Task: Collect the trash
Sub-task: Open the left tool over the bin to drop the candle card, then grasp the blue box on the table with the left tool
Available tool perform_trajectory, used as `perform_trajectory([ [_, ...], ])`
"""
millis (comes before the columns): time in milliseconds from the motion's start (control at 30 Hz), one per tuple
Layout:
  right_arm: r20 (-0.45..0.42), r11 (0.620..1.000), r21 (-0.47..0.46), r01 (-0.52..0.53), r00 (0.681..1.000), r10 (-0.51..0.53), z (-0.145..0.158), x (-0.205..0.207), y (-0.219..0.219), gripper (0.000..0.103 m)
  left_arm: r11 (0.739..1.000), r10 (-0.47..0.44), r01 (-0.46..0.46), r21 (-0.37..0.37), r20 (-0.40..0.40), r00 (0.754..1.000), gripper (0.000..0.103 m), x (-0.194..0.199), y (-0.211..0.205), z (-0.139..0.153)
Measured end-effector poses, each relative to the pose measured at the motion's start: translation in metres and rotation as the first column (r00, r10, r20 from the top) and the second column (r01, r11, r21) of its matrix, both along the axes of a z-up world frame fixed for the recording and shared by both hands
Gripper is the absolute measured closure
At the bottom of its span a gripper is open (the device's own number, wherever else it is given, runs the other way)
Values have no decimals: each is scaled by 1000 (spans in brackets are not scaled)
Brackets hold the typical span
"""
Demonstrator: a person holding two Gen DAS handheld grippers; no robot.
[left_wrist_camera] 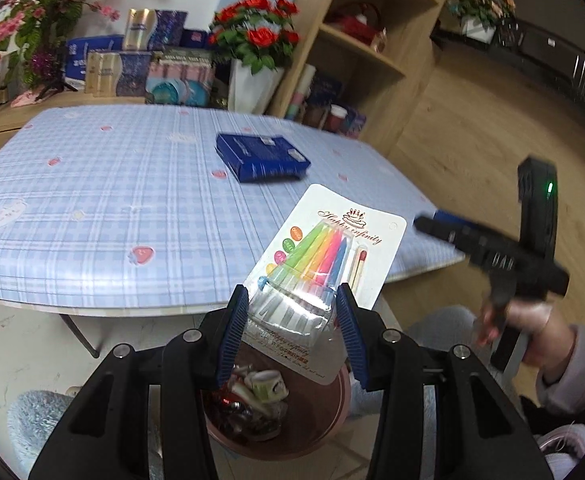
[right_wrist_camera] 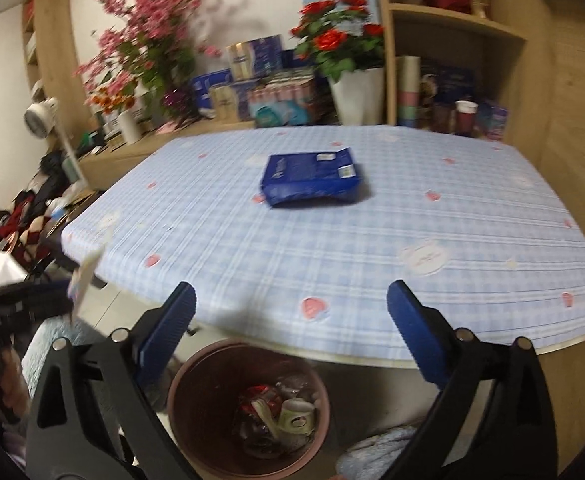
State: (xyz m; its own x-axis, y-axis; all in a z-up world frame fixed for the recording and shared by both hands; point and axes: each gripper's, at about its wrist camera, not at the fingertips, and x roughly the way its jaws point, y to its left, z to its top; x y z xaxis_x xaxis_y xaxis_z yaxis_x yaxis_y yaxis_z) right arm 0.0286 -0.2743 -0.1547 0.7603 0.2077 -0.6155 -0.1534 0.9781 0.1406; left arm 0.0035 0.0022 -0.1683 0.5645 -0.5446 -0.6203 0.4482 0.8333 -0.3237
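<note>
Pinching the candle pack over the bin, left fingers; right fingers wide, empty.

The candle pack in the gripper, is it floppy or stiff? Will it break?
The candle pack probably bends a little: it is thin card with a clear plastic bubble. It looks light, held by one end in the left gripper without sagging. The thin candles inside could snap if squeezed.

My left gripper clamps a candle blister pack above the half-full brown bin; blue box lies ahead.
</note>
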Motion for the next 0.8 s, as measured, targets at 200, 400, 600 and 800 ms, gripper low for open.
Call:
perform_trajectory([
  [200,-1,1000,5,30,1000,-30,-4,2,-14,6,998,-42,44,43,-38,998,50,5,-16,-16],
  [400,-25,999,7,42,999,-42,-15,6,-19,6,995,8,-4,96,-42,999,35,17,-15,-22],
  [600,-51,998,9,58,997,-58,-25,13,-24,6,990,35,-33,138,-11,999,32,35,-12,-19],
  [800,-55,997,11,75,996,-74,-27,28,-32,6,972,2,-16,233,60,998,32,65,-34,-8],
])
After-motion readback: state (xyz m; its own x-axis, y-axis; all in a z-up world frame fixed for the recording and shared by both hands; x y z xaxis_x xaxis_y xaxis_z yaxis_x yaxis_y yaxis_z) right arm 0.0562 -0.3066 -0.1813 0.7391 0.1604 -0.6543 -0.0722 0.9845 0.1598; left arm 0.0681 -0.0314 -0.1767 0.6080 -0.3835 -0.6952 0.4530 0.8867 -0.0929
